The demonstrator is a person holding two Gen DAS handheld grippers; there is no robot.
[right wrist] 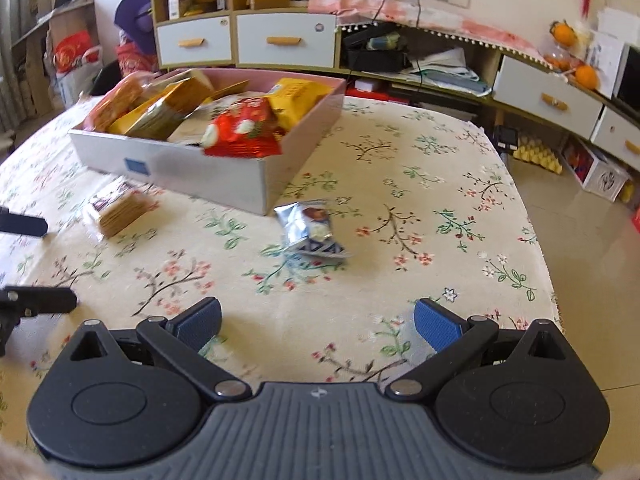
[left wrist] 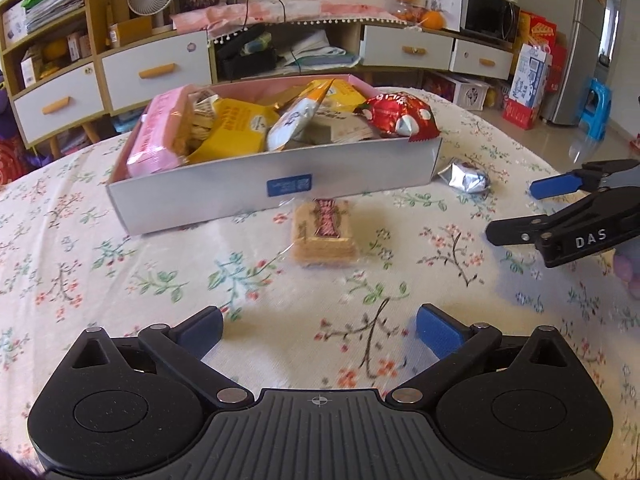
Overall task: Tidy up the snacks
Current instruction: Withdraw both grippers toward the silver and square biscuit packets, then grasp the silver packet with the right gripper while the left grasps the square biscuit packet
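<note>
tongs left (left wrist: 320, 330) and right (right wrist: 318, 322) hover spread, empty, above the tablecloth (left wrist: 160, 280) facing the snack box (left wrist: 276, 188).

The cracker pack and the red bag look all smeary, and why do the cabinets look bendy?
In the right wrist view, motion blur smears the cracker pack and red snack bag; in the left wrist view the cracker pack is softly blurred too. In both views the fisheye lens curves the cabinets.

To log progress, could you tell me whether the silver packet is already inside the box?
No, the silver packet lies on the tablecloth beside the box corner.
</note>
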